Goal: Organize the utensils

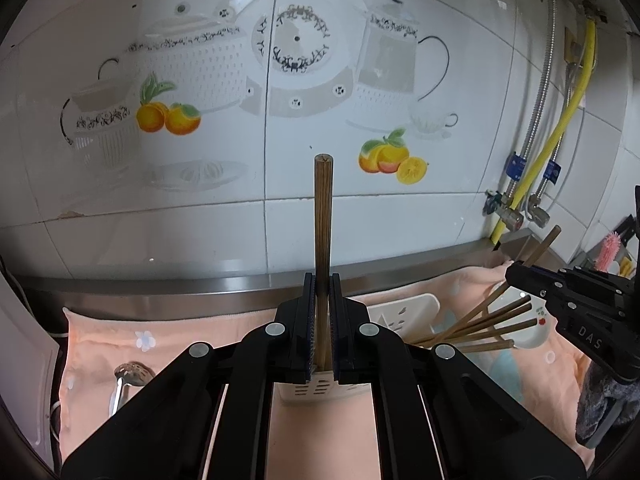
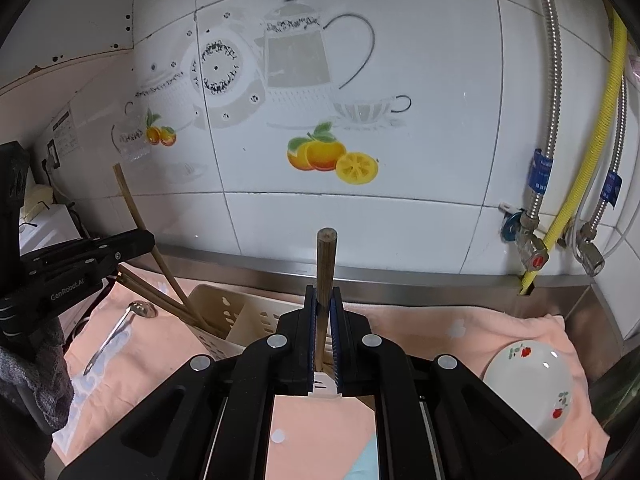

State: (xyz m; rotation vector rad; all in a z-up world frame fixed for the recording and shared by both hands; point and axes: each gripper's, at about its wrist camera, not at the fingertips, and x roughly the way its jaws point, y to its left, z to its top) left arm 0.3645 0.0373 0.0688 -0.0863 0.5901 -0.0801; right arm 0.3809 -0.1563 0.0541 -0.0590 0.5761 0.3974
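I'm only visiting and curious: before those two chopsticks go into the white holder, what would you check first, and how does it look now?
1. Left gripper clamped on its chopstick: ok.
2. Right gripper clamped on its chopstick: ok.
3. Both sticks upright: ok.
4. Holder standing on the cloth: ok.
5. Room among chopsticks already inside: cannot tell.
6. Bowl clear of holder: ok.

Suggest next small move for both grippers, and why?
Probably lower both toward the white holder and release. The left gripper and right gripper each clamp one upright chopstick above it, where other chopsticks already lean.
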